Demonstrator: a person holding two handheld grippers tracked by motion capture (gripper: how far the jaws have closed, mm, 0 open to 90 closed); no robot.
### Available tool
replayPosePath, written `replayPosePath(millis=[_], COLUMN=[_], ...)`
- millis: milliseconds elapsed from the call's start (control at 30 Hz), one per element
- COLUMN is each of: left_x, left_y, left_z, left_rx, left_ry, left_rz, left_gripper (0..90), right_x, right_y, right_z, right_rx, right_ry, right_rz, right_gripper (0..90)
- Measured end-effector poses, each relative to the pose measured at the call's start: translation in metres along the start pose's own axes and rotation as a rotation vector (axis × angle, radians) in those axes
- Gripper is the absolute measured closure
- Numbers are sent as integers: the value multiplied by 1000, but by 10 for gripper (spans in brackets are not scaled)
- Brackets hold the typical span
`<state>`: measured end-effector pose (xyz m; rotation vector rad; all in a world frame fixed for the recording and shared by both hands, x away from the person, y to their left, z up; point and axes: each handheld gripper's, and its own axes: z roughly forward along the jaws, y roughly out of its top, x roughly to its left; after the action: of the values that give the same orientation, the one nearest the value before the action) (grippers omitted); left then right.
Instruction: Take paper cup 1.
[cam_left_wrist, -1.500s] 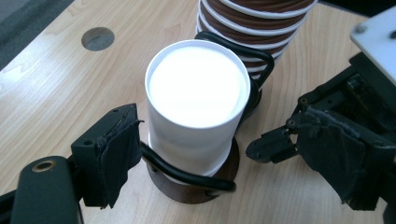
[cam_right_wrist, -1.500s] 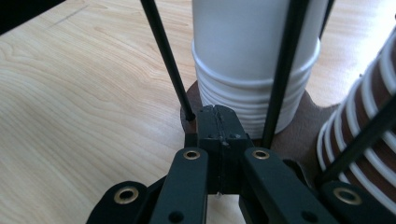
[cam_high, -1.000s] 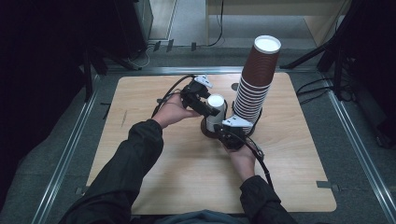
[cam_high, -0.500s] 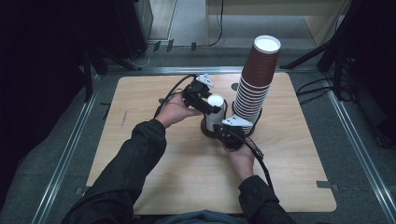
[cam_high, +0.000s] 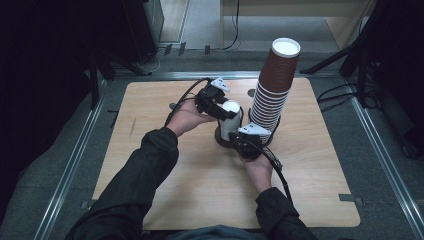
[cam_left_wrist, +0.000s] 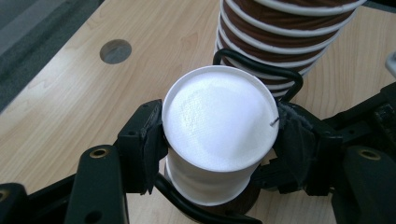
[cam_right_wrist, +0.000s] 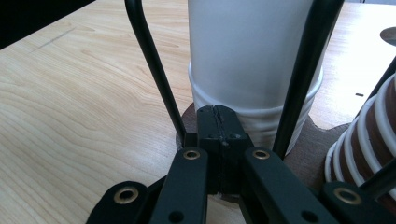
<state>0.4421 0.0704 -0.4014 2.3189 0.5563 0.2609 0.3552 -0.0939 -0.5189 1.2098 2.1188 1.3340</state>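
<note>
A white cup (cam_high: 231, 106) (cam_left_wrist: 219, 116) stands upside down on a short white stack inside a black wire holder (cam_right_wrist: 149, 60) on a round brown base (cam_right_wrist: 303, 149). My left gripper (cam_high: 227, 115) (cam_left_wrist: 219, 140) comes in from the left. Its jaws have just been closing, and its pads (cam_left_wrist: 144, 135) now press both sides of that top cup. My right gripper (cam_high: 243, 141) (cam_right_wrist: 219, 126) is shut with its pads together and its tips at the base's near edge. A tall stack of brown cups (cam_high: 272, 95) (cam_left_wrist: 280, 42) rises right beside it.
The holder stands mid-table on a light wooden board (cam_high: 165, 165). A round hole (cam_left_wrist: 115, 50) lies in the board behind the cups. Metal rails (cam_high: 75, 155) run along both sides, with dark floor and cables beyond.
The left gripper's jaws have closed in onto the white cup. Both hands have stayed where they were.
</note>
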Motion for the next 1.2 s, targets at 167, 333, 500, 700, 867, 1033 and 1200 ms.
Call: replayPosePath(millis=[167, 333, 500, 700, 867, 1033, 1200], left_x=[-1, -1, -1, -2, -4, -6, -9], left_y=[3, 5, 8, 14, 20, 25, 29], left_z=[-2, -4, -9, -20, -30, -39, -50], left_rx=[7, -8, -16, -40, -51, -57, -56], left_ry=[5, 5, 5, 9, 4, 9, 22], left_rz=[9, 3, 8, 4, 6, 16, 37], left_gripper=[360, 360, 361, 361, 361, 362, 362], right_x=[0, 0, -1, -1, -2, -2, -3], right_y=[1, 0, -1, -2, -3, -2, -1], right_z=[-1, -1, 2, 3, 4, 1, -4], right_rx=[-3, 7, 18, 27, 40, 38, 47], right_ry=[3, 2, -10, -15, -10, -5, 8], right_rz=[1, 0, -5, -5, -5, -15, -30], right_gripper=[894, 894, 894, 893, 893, 893, 894])
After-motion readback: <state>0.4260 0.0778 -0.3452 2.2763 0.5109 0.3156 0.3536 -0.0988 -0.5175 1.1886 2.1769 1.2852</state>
